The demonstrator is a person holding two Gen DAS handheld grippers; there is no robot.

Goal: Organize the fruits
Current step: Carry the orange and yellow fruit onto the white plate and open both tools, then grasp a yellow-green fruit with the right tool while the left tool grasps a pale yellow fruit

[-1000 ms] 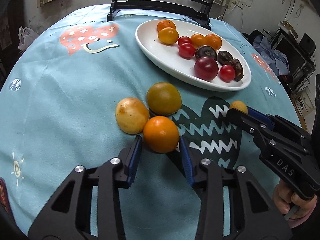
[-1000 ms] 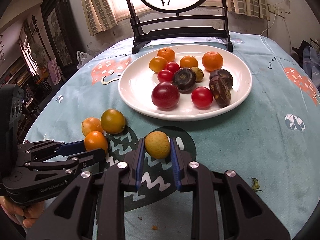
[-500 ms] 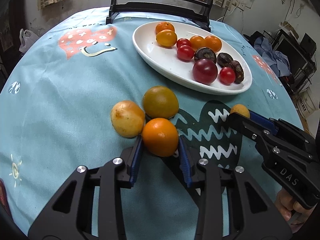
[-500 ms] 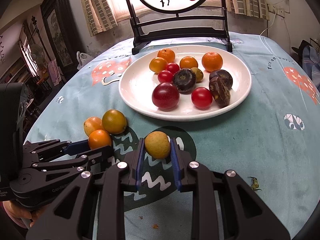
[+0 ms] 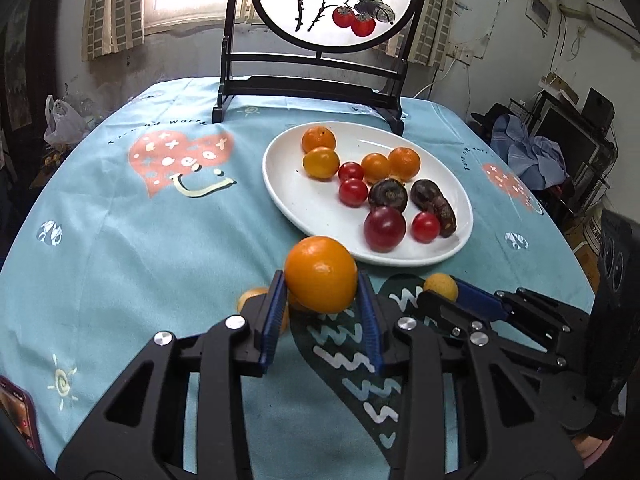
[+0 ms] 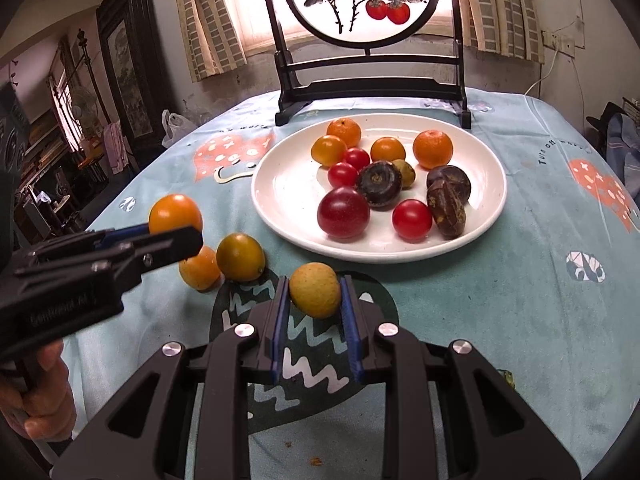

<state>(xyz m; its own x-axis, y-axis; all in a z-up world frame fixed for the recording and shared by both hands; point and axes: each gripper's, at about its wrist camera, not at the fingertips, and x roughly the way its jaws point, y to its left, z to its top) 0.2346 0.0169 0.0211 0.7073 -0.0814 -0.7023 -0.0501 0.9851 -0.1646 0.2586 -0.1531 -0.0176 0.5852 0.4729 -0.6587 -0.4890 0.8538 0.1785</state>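
Partly hidden: two fruits (image 5: pixel 256 294) behind left gripper (image 5: pixel 322 308).
Left gripper: clamped on orange (image 5: pixel 321 274), raised above tablecloth (image 5: pixel 120 248).
Right gripper (image 6: pixel 315 312): clenched around yellow fruit (image 6: pixel 315 295), low, near plate (image 6: pixel 280 184).

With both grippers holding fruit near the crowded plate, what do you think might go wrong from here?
1. The left gripper pinches the round orange fruit only at its sides, above the cloth; it may slip and roll off.
2. The white plate is crowded on its far and right parts; a fruit set among them could knock the cherry tomatoes about.
3. The right gripper, shut on the yellow fruit, sits close beside the left; they could collide.
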